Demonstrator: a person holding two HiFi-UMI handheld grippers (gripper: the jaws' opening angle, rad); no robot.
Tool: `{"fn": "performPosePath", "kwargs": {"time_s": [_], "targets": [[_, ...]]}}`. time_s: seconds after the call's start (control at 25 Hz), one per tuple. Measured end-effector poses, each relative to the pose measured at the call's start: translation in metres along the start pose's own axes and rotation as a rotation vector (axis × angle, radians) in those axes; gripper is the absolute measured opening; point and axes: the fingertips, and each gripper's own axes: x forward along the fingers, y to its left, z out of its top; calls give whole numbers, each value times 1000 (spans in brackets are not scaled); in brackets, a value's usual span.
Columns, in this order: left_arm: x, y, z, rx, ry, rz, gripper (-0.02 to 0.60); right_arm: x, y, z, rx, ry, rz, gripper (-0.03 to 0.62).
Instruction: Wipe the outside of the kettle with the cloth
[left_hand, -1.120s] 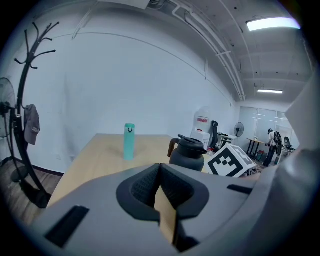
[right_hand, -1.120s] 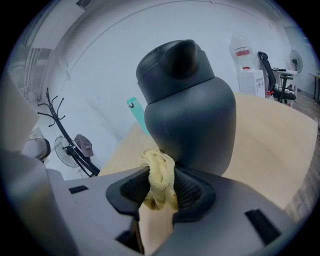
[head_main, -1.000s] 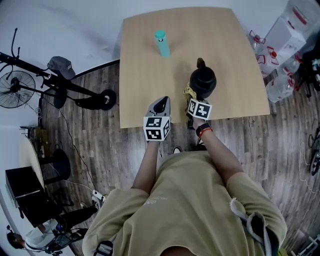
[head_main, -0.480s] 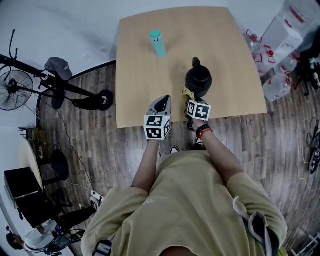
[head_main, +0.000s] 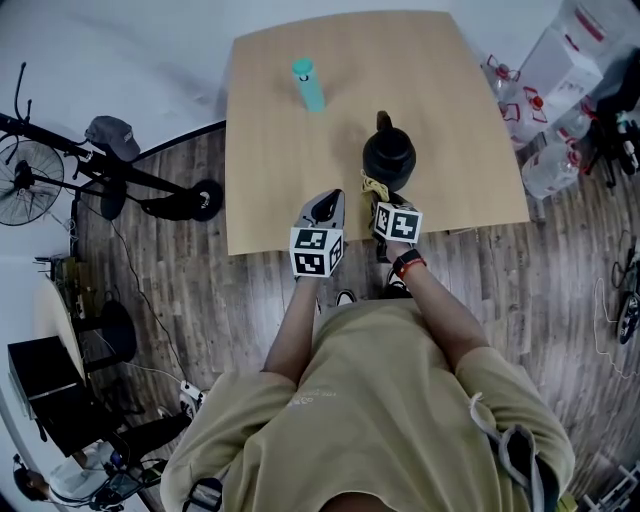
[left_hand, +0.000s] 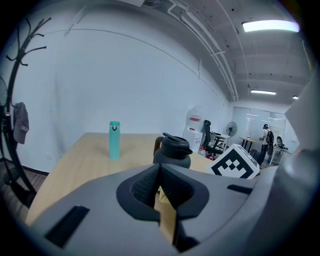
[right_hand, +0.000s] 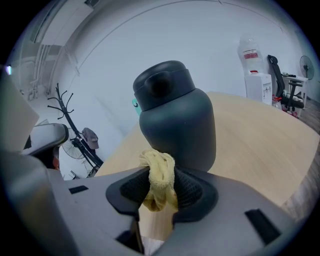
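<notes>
Bright, even indoor light comes from long white ceiling strip lamps (left_hand: 270, 25). The dark grey rounded kettle (right_hand: 176, 117) shows only a dull sheen. Shadows on the pale wooden bench (right_hand: 260, 135) are soft. Fisheye bending throughout, with dark corners in both gripper views.

We see a yellow cloth (right_hand: 160, 167) in the right tongs (right_hand: 159, 189), a dark grey kettle (right_hand: 177, 120) just beyond, a teal bottle (head_main: 308, 84) farther off.

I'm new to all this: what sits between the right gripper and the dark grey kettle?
A bunched yellow cloth, pinched by the right gripper, sits just before the dark grey rounded kettle. The right gripper view shows it plainly.
</notes>
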Motion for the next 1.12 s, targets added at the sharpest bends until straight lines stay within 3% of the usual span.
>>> {"fn": "performPosePath", "kwargs": {"time_s": [1.12], "targets": [[42,-60,-6,-14,18,-33,23,-30,-67,7,-44,26,-25,147]]}}
